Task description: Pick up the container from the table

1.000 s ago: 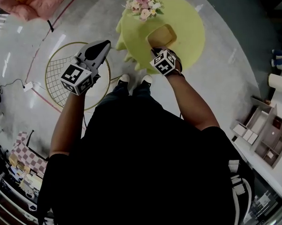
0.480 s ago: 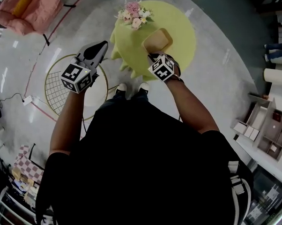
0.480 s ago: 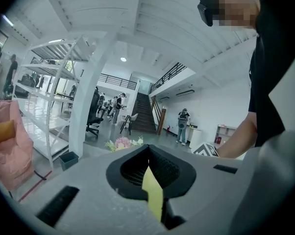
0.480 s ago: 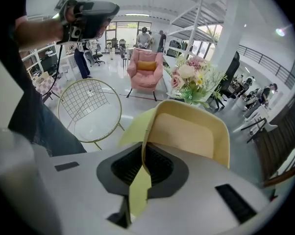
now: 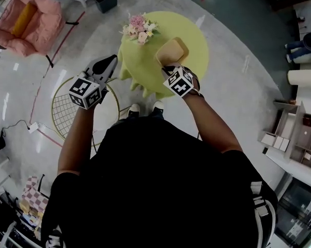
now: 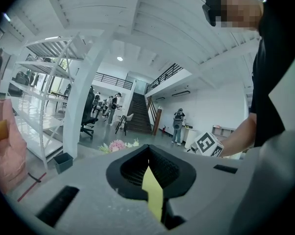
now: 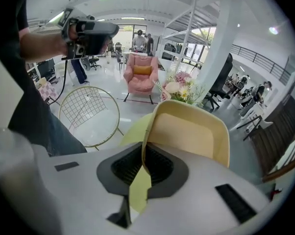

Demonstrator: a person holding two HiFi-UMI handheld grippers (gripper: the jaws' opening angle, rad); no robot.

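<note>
Right claw [image 5: 169, 66] is clenched on the container [image 5: 172, 49], gripping its thin wall at the 6 o'clock rim. In my right gripper view the wall runs straight down between the two jaws. The container is tipped there, with its open side facing the camera. It's pale tan, squarish, with rounded corners and nothing in it

From the head view it sits over the middle of the round yellow counter [image 5: 192, 37], a touch toward 5 o'clock. I can't judge from that view how far it is above the cloth

Left claw [image 5: 108, 62] is shut tight with nothing in it; in my left gripper view the tips meet. It's off the counter at the 9 o'clock side and points roughly level. It's above a gold wire hoop [image 5: 67, 112] on the floor, well apart from the container

Flowers [image 5: 138, 27] are on the counter's 10 o'clock edge, not touching the container. A pink armchair [image 5: 34, 19] is on the floor further out toward 10 o'clock. My operator's shoes [image 5: 157, 106] are just off the counter's 6 o'clock edge
</note>
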